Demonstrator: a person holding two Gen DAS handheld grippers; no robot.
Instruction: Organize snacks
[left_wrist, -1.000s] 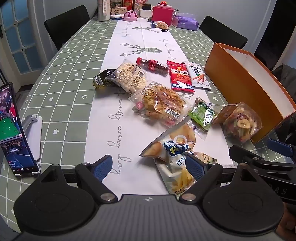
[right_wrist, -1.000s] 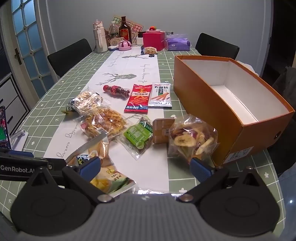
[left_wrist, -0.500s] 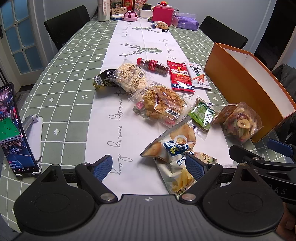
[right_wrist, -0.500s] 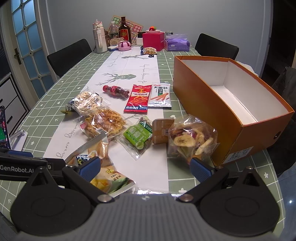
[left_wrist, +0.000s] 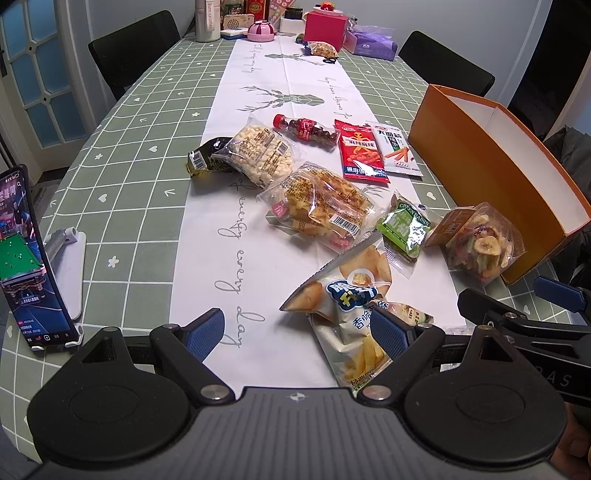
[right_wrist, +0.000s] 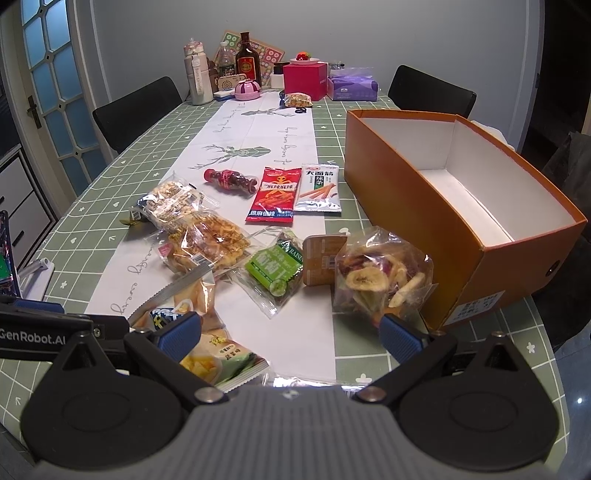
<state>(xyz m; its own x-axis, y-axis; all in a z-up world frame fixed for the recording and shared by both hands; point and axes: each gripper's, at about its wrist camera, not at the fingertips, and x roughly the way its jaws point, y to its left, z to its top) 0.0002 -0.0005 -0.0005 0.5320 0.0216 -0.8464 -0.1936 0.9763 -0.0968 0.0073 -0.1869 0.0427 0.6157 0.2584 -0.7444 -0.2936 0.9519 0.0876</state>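
Left claw (left_wrist: 297, 330): you are holding it spread wide and empty, low over the near edge of the tabletop (left_wrist: 122, 147); its blue ribbed pad (left_wrist: 388, 332) is covering part of the chip bag.
Right claw (right_wrist: 290, 332): you are holding it released too, grasping nothing, its right pad sitting just in front of the dried fruit bag.
Chip bag (left_wrist: 347, 291): glossy foil, crumpled, serrated top edge lifting; its lower end is being cut off by the left claw's body.
Dried fruit bag (right_wrist: 376, 277): clear crinkled plastic showing banana slices and reddish pieces, lying just beside the box's near corner; a tan card label (right_wrist: 321, 260) is touching its left side.
Green raisin pack (right_wrist: 277, 267): small, shiny, flat, lying between the waffle bag and the card label.
Waffle bag (left_wrist: 317, 203): clear wrap over golden gridded pieces, barcode facing up.
Puffed snack bag (left_wrist: 258, 153): transparent, pale pebbly contents, overlapping a dark packet (left_wrist: 205, 158) whose print you are unable to read.
Red packet (right_wrist: 275, 194) and white packet (right_wrist: 319, 188): flat, lying side by side.
Small bottle (right_wrist: 231, 179): lying on its side, red cap.
Orange box (right_wrist: 417, 192): rigid cardboard, white inside, open and empty.
Phone (left_wrist: 26, 258): standing on a white stand, partly cropped at the left edge.
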